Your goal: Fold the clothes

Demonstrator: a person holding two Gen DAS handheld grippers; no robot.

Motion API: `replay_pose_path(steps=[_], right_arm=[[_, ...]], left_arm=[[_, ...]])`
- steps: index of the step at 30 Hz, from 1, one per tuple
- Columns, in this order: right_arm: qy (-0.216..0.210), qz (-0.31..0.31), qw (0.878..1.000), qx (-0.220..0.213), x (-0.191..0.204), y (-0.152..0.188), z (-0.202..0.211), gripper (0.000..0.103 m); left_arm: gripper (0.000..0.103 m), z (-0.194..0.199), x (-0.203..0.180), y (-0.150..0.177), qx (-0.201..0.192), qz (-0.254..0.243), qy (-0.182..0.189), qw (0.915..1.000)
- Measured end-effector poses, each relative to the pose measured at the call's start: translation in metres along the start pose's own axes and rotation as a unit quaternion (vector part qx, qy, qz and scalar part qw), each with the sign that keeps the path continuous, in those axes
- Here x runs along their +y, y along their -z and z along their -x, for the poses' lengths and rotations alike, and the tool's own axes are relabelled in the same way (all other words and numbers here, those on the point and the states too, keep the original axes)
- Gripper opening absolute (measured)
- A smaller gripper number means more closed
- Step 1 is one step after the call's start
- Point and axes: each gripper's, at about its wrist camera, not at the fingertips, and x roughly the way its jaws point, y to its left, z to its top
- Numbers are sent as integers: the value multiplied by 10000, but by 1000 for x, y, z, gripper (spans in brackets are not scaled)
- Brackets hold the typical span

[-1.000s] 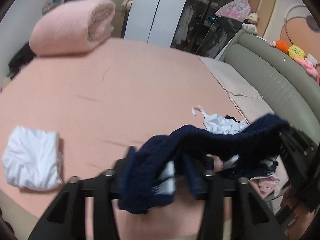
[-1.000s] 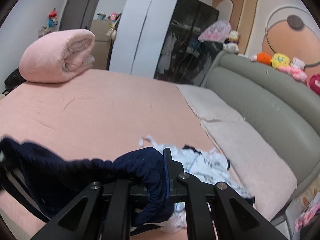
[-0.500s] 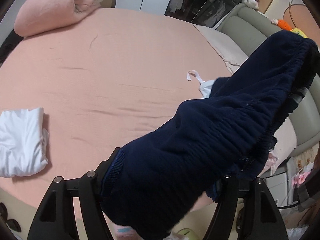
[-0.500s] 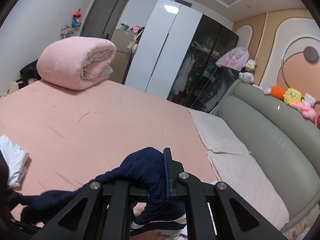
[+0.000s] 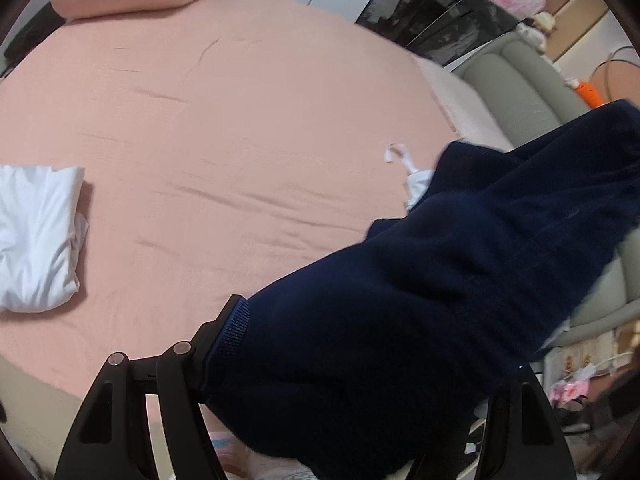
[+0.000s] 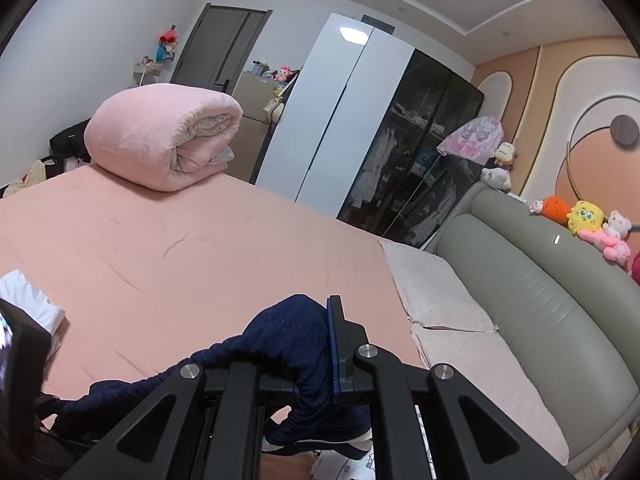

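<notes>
The right tongs (image 6: 320, 354) stay pressed together, pinching a bunched edge of the navy knit garment (image 5: 420, 320) and lifted higher than a second ago. The left tongs (image 5: 360, 360) stand spread, the garment draped over them, now covering far more of their view. Beyond, a folded white garment (image 5: 36, 236) lies on the pink bed (image 5: 220, 120).

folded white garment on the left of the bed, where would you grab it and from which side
Take the folded white garment by its right-hand edge, coming in low from the open pink sheet side. That edge faces bare bed, and its layers look stacked there, so one pinch should catch them together.
</notes>
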Motion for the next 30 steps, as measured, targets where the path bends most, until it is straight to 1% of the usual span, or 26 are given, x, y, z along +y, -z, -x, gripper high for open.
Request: replay_pose_path(steps=[3,7,8,9,10,12,13,16,18,21,24,25,27,30], right_arm=[[-11,12,10000,-3,-1,0,1,7],[-28,-38,10000,28,-5,-2,0,7],[-31,-47,10000,24,-7,-2,1,7],[-30,-49,10000,22,-7,-3,1,7],[-23,-47,10000,20,-7,-4,2,7],[-19,-27,10000,19,-7,-4,3,7],[-32,-16,10000,10,-7,-5,5,7],[-35,31,10000,0,-5,-6,6,7],[-19,59,10000,27,-3,-7,4,7],[-31,54,10000,74,-3,-9,2,7],[-61,93,9999,118,0,-12,2,7],[-53,127,9998,126,0,-13,2,7],[-57,176,9997,149,2,-14,2,7],[-154,181,9996,125,4,-14,7,7]], left_arm=[[70,19,-8,4,-126,-255,516,9983],[71,35,-10,8,-279,-289,1026,9939],[72,36,-8,7,-290,-216,1032,9940],[75,34,-5,6,-294,-113,992,9946],[77,33,-2,5,-298,-10,953,9950],[77,29,5,4,-230,260,920,9952],[77,28,10,3,-185,431,973,9942],[77,32,20,3,-158,791,1340,9877],[77,40,19,3,-255,802,1522,9848],[77,55,15,3,-479,649,1715,9819],[77,60,17,0,-614,619,2007,9758],[78,61,16,-1,-643,622,2004,9756],[81,59,15,-2,-679,627,1812,9791],[81,55,21,2,-603,739,1563,9831]])
